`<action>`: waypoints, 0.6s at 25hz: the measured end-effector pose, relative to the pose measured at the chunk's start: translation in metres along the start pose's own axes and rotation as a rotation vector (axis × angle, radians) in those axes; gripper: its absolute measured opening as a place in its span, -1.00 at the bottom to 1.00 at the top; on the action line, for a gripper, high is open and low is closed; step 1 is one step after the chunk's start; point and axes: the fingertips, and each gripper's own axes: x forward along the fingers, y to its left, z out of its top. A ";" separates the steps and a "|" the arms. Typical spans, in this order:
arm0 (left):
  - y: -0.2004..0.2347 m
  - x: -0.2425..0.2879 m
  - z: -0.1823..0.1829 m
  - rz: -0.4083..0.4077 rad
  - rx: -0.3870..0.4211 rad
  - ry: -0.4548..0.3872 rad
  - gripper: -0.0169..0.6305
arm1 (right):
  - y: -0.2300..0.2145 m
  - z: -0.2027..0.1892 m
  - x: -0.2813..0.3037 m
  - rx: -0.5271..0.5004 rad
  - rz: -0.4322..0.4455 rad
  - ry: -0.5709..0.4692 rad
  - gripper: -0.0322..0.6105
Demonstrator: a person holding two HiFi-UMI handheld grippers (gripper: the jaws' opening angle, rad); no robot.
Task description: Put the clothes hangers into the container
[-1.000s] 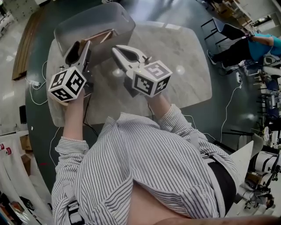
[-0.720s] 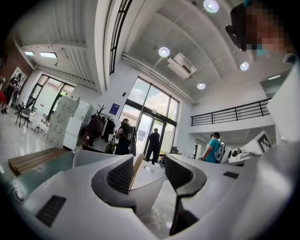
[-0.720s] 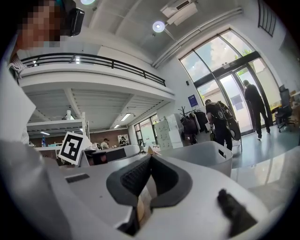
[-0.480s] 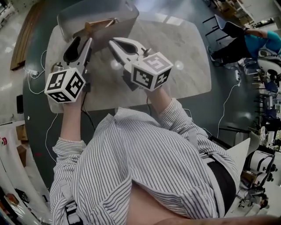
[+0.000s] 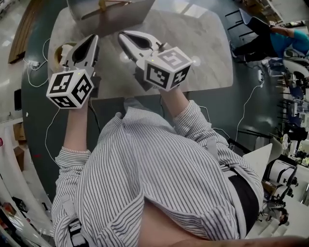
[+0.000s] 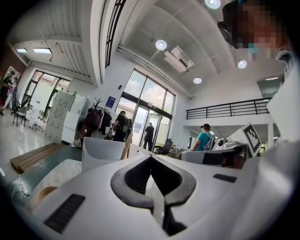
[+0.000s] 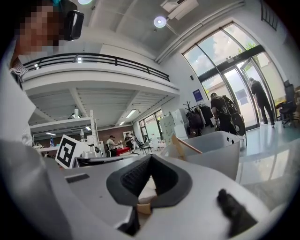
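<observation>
The grey plastic container (image 5: 126,13) stands at the far end of the table, cut off by the top edge of the head view. A wooden clothes hanger (image 5: 103,4) lies in it and sticks up above the rim. It also shows in the left gripper view as hanger (image 6: 125,146) in container (image 6: 101,153), and in the right gripper view as hanger (image 7: 185,144) in container (image 7: 219,155). My left gripper (image 5: 92,37) (image 6: 151,158) hovers short of the container, shut and empty. My right gripper (image 5: 121,34) (image 7: 150,157) is beside it, shut with nothing held.
The pale stone table (image 5: 203,53) has a rounded edge over dark floor. A round ring-like object (image 5: 60,51) lies by my left gripper. Cables and a power strip (image 5: 34,63) lie on the floor at left. A person in teal (image 5: 289,41) and chairs (image 5: 241,21) are at right.
The left gripper's jaws have closed on nothing. The container has slid towards the top of the head view as the camera tilted; both grippers stay side by side in front of it.
</observation>
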 end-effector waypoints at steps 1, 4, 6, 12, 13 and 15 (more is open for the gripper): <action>-0.003 -0.005 -0.004 -0.009 0.003 0.007 -0.91 | 0.005 -0.005 -0.001 0.005 -0.001 0.006 -0.86; -0.018 -0.018 -0.014 -0.060 0.002 0.026 -0.91 | 0.022 -0.022 -0.006 0.002 0.012 0.039 -0.86; -0.030 -0.026 -0.019 -0.096 -0.006 0.033 -0.91 | 0.032 -0.030 -0.010 -0.015 0.021 0.064 -0.86; -0.047 -0.047 -0.042 -0.144 -0.067 0.054 -0.91 | 0.043 -0.056 -0.021 -0.016 0.010 0.117 -0.86; -0.047 -0.050 -0.045 -0.140 -0.073 0.057 -0.91 | 0.045 -0.058 -0.022 -0.011 0.011 0.121 -0.86; -0.049 -0.055 -0.050 -0.129 -0.079 0.063 -0.92 | 0.048 -0.060 -0.025 -0.006 0.018 0.122 -0.86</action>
